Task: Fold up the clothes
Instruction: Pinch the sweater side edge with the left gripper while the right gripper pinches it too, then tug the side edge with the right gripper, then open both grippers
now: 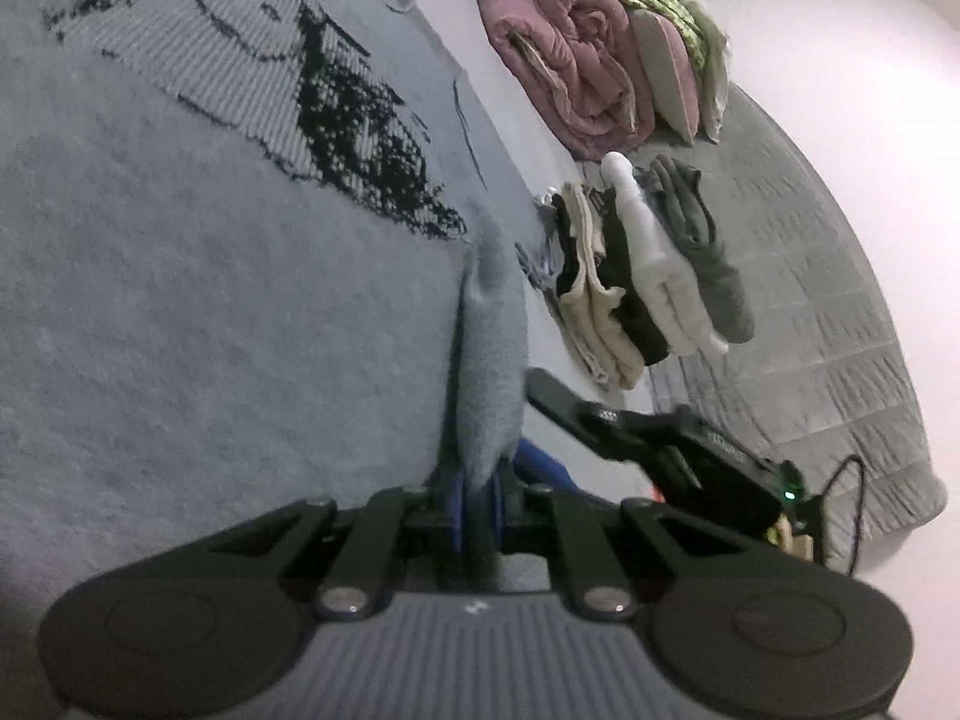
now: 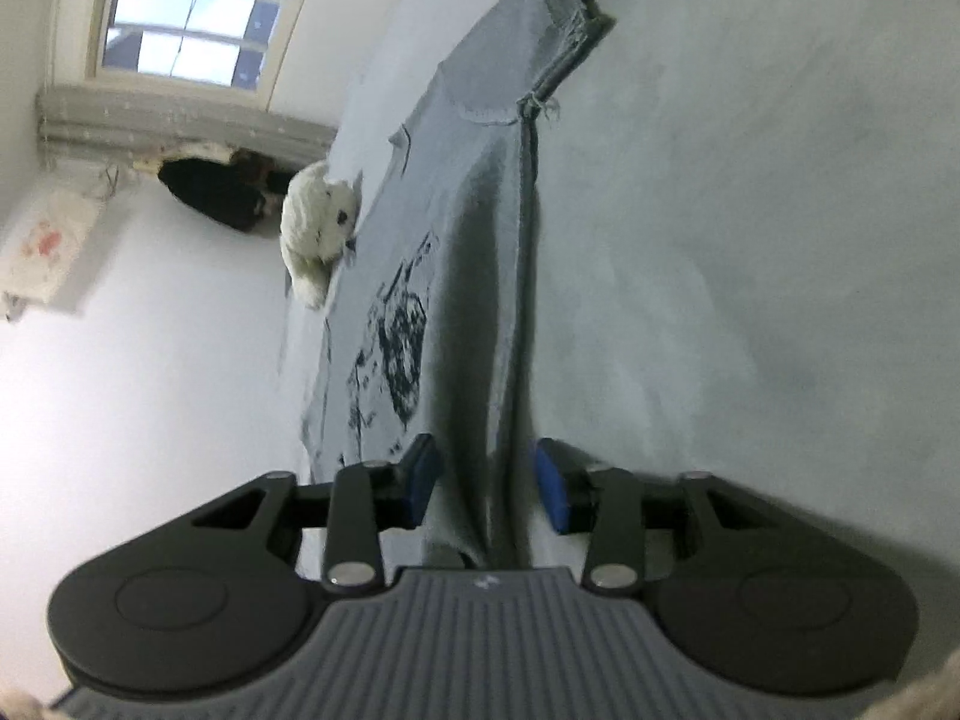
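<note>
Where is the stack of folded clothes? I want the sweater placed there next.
In the left wrist view, the stack of folded clothes sits right of centre on the bed, just beyond the grey sweater's edge and below the rolled pink quilt.

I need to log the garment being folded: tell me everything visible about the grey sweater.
The grey sweater is a fuzzy knit with a black-and-pale striped graphic. It lies spread on a pale bed sheet. The left gripper is shut on a pinched ridge of its edge; the right gripper straddles another fold, pads apart from it.
</note>
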`<state>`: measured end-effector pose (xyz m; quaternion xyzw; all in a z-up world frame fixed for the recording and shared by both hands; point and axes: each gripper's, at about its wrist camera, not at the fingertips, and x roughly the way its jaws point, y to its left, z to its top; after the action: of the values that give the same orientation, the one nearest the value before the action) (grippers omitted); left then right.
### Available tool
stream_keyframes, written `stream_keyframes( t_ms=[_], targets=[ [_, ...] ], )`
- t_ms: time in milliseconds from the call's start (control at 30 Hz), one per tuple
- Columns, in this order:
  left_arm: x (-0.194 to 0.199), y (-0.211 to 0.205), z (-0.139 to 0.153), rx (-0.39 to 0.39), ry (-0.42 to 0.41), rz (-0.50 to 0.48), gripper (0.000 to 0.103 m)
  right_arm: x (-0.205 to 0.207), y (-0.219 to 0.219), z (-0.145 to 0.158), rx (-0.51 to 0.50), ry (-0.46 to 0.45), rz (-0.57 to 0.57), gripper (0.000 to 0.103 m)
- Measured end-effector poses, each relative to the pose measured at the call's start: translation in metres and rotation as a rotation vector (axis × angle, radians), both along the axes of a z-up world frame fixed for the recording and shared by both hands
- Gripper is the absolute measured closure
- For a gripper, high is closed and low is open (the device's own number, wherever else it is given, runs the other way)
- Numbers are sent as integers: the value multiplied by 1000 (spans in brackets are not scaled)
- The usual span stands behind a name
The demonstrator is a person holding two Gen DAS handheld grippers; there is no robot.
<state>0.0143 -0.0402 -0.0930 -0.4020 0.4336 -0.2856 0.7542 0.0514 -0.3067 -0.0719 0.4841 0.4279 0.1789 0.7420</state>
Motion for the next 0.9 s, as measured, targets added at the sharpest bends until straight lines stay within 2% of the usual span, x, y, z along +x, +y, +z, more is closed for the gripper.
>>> stream_keyframes(
  t_ms=[33,67,167,300,367,433,500,567,733,900],
  targets=[
    [0,-2,0,4,-2,-5,94,0,1,-2,-7,7,-8,99],
    [1,-3,1,11,-6,-12,94,0,1,-4,-14,14,-17,99],
    [3,-8,7,39,-28,-32,92,-10,-1,13,-129,-24,-40,99],
    [2,-15,22,99,-110,-44,72,-24,-13,35,-335,-57,-91,99],
    [1,-20,27,143,-151,-58,68,-26,-23,35,-371,-54,-125,99],
    [1,-23,28,188,-173,-74,67,-26,-29,32,-345,-51,-130,97],
    [-1,-23,29,211,-184,-87,67,-27,-34,29,-312,-48,-111,88],
    [-3,-23,30,231,-200,-101,65,-29,-36,26,-289,-44,-89,87],
    [-14,-24,39,292,-251,-146,56,-42,-36,22,-258,-56,-53,73],
    [-29,-42,55,370,-335,-176,53,-47,-24,30,-288,-61,-26,71]
  ],
)
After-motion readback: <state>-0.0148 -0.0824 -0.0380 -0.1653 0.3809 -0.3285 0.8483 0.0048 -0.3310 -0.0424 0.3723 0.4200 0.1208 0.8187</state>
